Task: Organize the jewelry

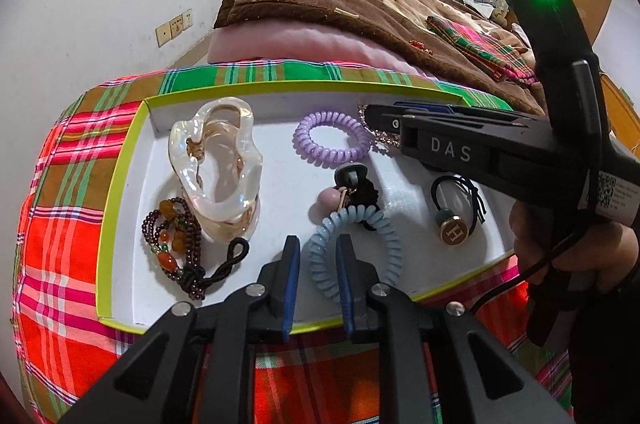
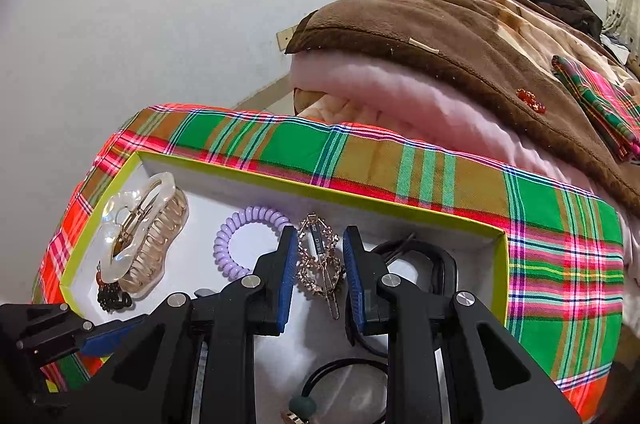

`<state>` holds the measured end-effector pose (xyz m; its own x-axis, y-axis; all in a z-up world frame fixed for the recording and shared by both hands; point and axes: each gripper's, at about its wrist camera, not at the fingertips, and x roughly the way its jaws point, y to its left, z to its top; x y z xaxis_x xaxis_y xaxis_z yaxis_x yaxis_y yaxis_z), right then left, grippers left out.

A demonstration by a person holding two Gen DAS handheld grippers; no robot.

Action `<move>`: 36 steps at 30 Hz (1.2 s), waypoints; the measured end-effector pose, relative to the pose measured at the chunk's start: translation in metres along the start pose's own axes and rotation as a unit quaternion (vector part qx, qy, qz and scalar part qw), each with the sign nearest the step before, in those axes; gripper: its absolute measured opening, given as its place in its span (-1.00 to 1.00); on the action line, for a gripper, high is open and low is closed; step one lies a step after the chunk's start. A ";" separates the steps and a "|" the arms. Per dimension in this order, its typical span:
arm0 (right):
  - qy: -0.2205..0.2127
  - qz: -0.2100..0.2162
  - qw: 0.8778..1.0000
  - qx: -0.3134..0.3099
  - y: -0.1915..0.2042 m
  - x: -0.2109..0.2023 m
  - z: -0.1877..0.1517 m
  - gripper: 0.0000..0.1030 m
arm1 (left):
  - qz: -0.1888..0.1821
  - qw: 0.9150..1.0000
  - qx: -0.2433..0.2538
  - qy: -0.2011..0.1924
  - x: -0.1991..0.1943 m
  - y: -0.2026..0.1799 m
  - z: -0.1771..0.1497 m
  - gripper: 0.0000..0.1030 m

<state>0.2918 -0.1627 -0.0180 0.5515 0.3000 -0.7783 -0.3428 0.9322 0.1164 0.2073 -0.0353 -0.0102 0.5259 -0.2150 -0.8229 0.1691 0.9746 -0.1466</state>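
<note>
The blue coil tie [image 1: 356,252] is lying in the tray [image 1: 120,184], straddled by the left gripper [image 1: 319,278], whose pads are parted and not pressing it. The gold clip [image 2: 320,264] is being framed, untouched, by the open right gripper [image 2: 320,278].

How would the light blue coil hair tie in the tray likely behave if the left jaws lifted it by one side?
The light blue coil hair tie is a loose spiral loop, so it would probably stretch and sag rather than hold its shape. It looks light. Its far end touches the dark hair accessories, so it may drag them along.
</note>
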 end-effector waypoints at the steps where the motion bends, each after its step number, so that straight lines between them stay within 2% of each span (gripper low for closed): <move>1: 0.000 0.000 1.000 0.000 0.000 0.000 0.000 -0.53 | 0.000 1.000 0.000 0.000 0.000 0.000 0.000 -0.61; 9: 0.000 -0.001 1.000 0.000 0.001 -0.001 0.000 -0.53 | 0.002 1.000 0.001 0.000 0.000 0.000 0.000 -0.45; 14: -0.008 0.003 1.000 -0.002 0.002 -0.007 -0.002 -0.35 | 0.001 1.000 0.002 -0.003 -0.003 -0.001 0.000 -0.34; 16: -0.011 0.001 1.000 -0.001 0.002 -0.010 -0.002 -0.35 | 0.003 1.000 0.004 -0.004 -0.004 -0.003 0.000 -0.24; 24: -0.021 -0.004 1.000 0.000 0.002 -0.024 -0.006 -0.33 | 0.003 1.000 0.000 -0.012 -0.015 -0.005 -0.001 -0.14; 33: -0.051 -0.018 0.999 -0.005 0.009 -0.061 -0.025 -0.25 | 0.020 0.999 -0.005 -0.044 -0.043 -0.009 -0.008 -0.07; 36: -0.073 -0.017 0.997 0.004 0.012 -0.083 -0.034 -0.25 | 0.039 0.997 -0.002 -0.059 -0.057 -0.011 -0.014 -0.06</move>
<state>0.2162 -0.1831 0.0270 0.6680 0.2947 -0.6833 -0.3160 0.9437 0.0981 0.1643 -0.0328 0.0303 0.6325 -0.1432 -0.7612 0.1201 0.9890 -0.0863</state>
